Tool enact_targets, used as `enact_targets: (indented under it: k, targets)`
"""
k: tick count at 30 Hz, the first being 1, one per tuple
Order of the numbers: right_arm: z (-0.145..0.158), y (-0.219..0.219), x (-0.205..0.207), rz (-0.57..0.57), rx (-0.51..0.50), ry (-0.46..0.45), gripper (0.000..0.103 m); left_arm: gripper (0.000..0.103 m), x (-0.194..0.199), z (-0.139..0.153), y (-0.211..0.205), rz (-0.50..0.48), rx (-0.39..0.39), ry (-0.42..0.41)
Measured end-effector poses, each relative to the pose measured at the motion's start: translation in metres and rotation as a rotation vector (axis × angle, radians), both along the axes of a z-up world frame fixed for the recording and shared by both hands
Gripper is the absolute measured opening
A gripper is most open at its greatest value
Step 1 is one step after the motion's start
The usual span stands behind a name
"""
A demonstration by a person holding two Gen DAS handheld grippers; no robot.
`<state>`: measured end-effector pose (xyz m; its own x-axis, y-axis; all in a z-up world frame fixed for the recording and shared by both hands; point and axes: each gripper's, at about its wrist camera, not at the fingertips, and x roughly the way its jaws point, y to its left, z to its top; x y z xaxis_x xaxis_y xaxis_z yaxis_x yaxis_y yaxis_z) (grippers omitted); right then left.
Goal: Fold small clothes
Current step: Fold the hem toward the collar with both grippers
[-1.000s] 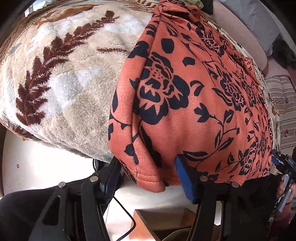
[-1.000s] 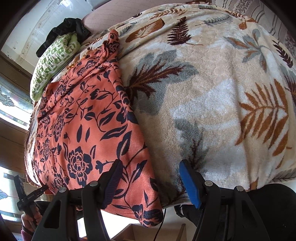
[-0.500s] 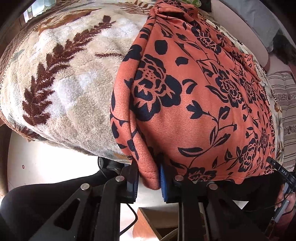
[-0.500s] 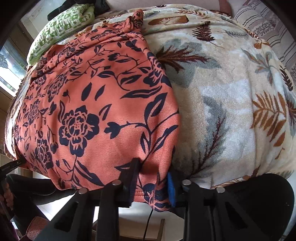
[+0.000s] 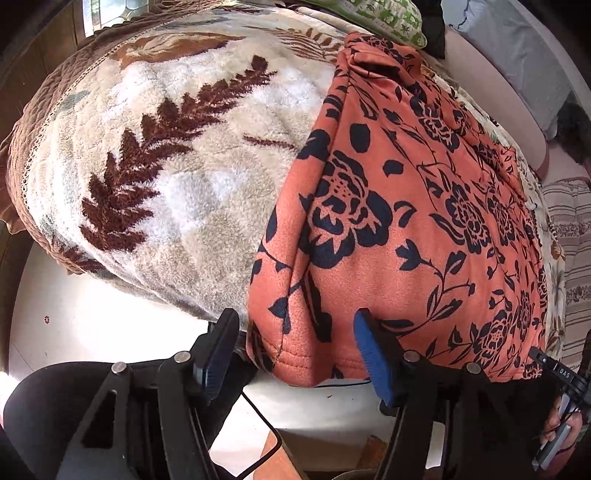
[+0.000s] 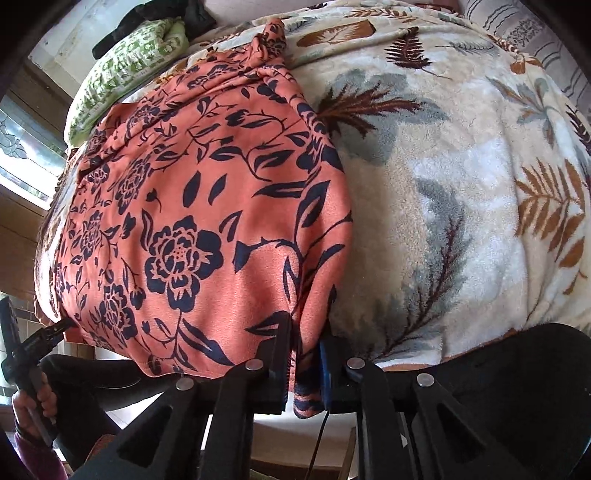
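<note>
— Orange cloth with black flowers fills our left wrist view: the garment (image 5: pixel 399 221) lies spread on the fleece blanket (image 5: pixel 177 177), its near hem hanging over the bed's edge. What do we make of our left gripper (image 5: pixel 291 350)?

— We see its 2 fingers spread wide, one on each side of the hem corner, neither pad pressing the cloth. It holds nothing. Far right, we glimpse our other tool and the hand around it.

— And beyond the garment?

— A green patterned pillow (image 5: pixel 384 18) at the far end of the bed, near the garment's bunched top.

— Now our right wrist view.

— Here the garment (image 6: pixel 192 206) covers the left half of the blanket (image 6: pixel 461 184). Our right gripper (image 6: pixel 304 362) has its 2 fingers drawn close together with the garment's near right hem corner pinched between them; a fold of cloth hangs out below.

— Are both pads touching the cloth?

— It looks so, though the fold hides part of the blue pad. The green pillow (image 6: pixel 125 66) sits top left.
</note>
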<state>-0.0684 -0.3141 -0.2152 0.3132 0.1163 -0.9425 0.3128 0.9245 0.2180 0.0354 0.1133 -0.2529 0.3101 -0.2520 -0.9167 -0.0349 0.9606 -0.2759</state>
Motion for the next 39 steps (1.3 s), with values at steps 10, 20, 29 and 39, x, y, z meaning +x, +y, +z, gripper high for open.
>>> enact_targets:
  k: [10, 20, 29, 39]
  targets:
    - [0.014, -0.006, -0.004, 0.030, 0.116, -0.078, 0.009, 0.007, 0.013, 0.019, -0.012, -0.064, -0.029, -0.018]
    - [0.101, -0.038, 0.066, -0.004, 0.437, -0.290, 0.008, 0.007, 0.081, 0.132, -0.002, -0.157, -0.241, -0.188]
    - [0.129, -0.108, 0.236, -0.162, 0.424, -0.465, 0.008, 0.007, 0.268, 0.153, -0.031, -0.127, -0.161, -0.222]
    - [-0.017, -0.175, 0.377, -0.455, 0.467, -0.358, 0.013, 0.013, 0.392, 0.023, -0.051, -0.002, -0.152, -0.124]
